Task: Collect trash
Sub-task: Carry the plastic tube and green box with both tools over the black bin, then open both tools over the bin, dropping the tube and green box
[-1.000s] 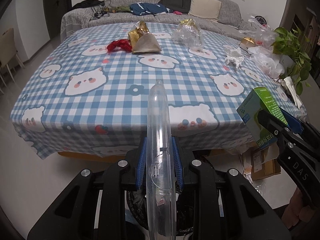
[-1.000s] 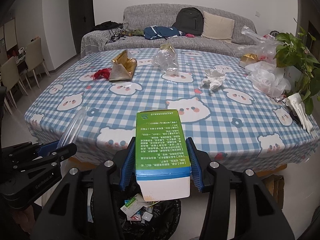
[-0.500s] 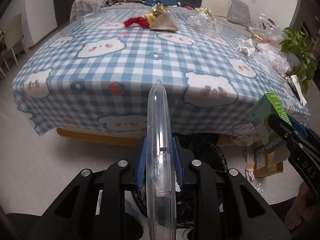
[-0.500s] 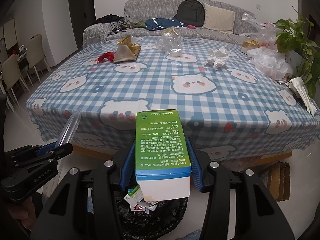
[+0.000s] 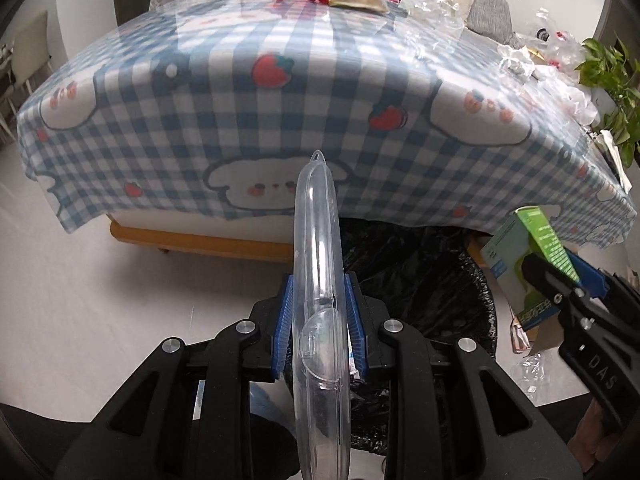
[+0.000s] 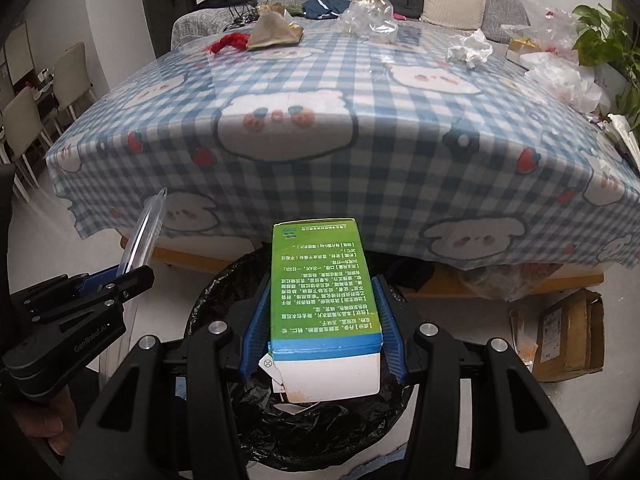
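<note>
Much of the black-lined round trash bin point(image 6: 224, 304) was hidden behind the gripper bodies in both wrist views, and what lay in it could barely be made out: only crumpled black liner and, just under the box, a few torn white scraps point(image 6: 290, 406) showed. The left gripper point(image 5: 318, 320) stood narrow, its blue pads pressed on the flanks of a long clear plastic clamshell package point(image 5: 318, 264); the package ran out of the picture at the bottom, so its lower end was cut off, and any contents were too transparent to tell. It pointed steeply down with the bin's rim point(image 5: 480, 280) just behind and to its right. The right gripper point(image 6: 324, 320) was clamped at middling width on a green, blue and white printed cardboard box point(image 6: 324, 280), held directly above the bin's mouth; the box's white end was torn open. Each gripper appeared at the edge of the other's view, the two close together over the bin. More trash lay on the table with the blue-checked bear-print cloth point(image 6: 400, 152): a gold and tan wrapper point(image 6: 274, 32), a red tangle point(image 6: 228, 43), crumpled clear plastic point(image 6: 370, 20) and a wad of white paper point(image 6: 470, 49). A brown cardboard carton point(image 6: 568, 332) sat on the floor right of the bin, partly cut off by the gripper.
</note>
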`<action>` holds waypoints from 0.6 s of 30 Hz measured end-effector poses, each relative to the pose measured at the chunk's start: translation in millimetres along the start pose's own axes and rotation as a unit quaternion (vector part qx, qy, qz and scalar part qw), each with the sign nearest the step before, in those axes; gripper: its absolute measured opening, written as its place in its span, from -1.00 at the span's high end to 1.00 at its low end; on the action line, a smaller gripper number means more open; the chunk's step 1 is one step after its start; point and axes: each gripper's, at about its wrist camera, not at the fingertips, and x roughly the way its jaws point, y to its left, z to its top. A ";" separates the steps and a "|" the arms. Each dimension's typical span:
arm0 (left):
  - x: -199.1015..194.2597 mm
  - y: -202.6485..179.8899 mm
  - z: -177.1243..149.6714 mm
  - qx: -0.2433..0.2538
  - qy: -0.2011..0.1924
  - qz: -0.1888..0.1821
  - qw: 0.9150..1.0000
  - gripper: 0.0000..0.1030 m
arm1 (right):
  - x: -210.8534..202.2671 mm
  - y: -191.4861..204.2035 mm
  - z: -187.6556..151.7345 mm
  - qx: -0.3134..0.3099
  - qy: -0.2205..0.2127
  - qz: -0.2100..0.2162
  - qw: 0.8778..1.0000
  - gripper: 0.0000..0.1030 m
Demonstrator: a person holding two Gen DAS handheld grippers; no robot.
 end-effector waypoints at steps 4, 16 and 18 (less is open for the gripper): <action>14.6 1.9 -8.2 0.001 0.004 0.004 1.000 0.52 | 19.8 5.9 -13.5 0.001 0.015 0.003 1.000 0.10; 51.4 17.2 -20.9 -0.009 0.028 0.015 0.999 0.52 | 60.0 14.9 -29.8 -0.006 0.044 0.007 0.999 0.09; 55.2 20.4 -23.1 -0.011 0.030 0.016 0.999 0.52 | 64.9 16.9 -30.1 -0.004 0.047 0.009 0.999 0.09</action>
